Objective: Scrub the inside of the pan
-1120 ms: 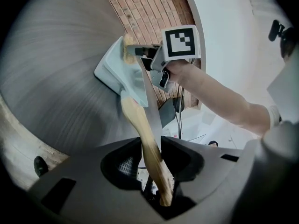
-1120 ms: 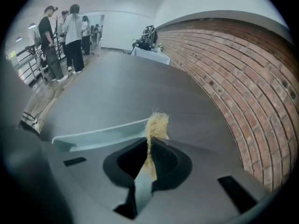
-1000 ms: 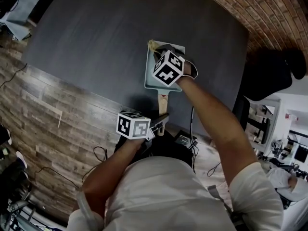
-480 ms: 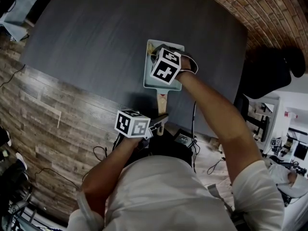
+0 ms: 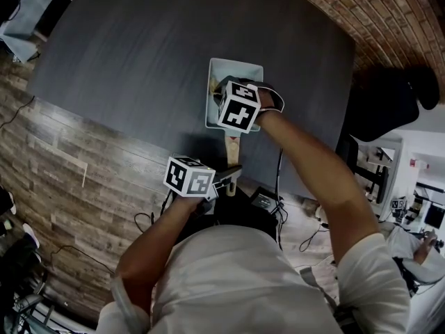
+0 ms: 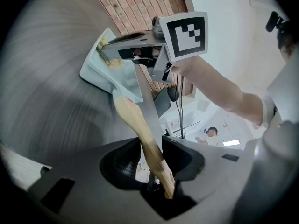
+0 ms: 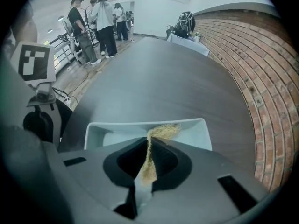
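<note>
A pale blue square pan [image 5: 236, 70] with a wooden handle [image 5: 233, 147] lies on the dark table. My left gripper [image 5: 231, 175] is shut on the end of that handle [image 6: 136, 121], which runs between its jaws [image 6: 152, 154]. My right gripper [image 5: 224, 90] hovers over the pan's inside, shut on a thin tan scrub pad [image 7: 160, 132]. The pad's free end rests on the pan floor near the far wall [image 7: 198, 130]. From the left gripper view the pad [image 6: 109, 59] hangs under the right gripper [image 6: 122, 45] inside the pan [image 6: 96, 73].
The dark table [image 5: 139, 47] stretches far and left of the pan. A brick wall [image 5: 389, 19] runs along the right. Wood floor [image 5: 76, 165] and cables [image 5: 146, 221] lie below the table's near edge. Several people [image 7: 100, 17] stand beyond the far end.
My right gripper has drawn the pad back from the pan's far rim toward the handle side, baring more of the far pan floor. The left gripper stays on the handle.
</note>
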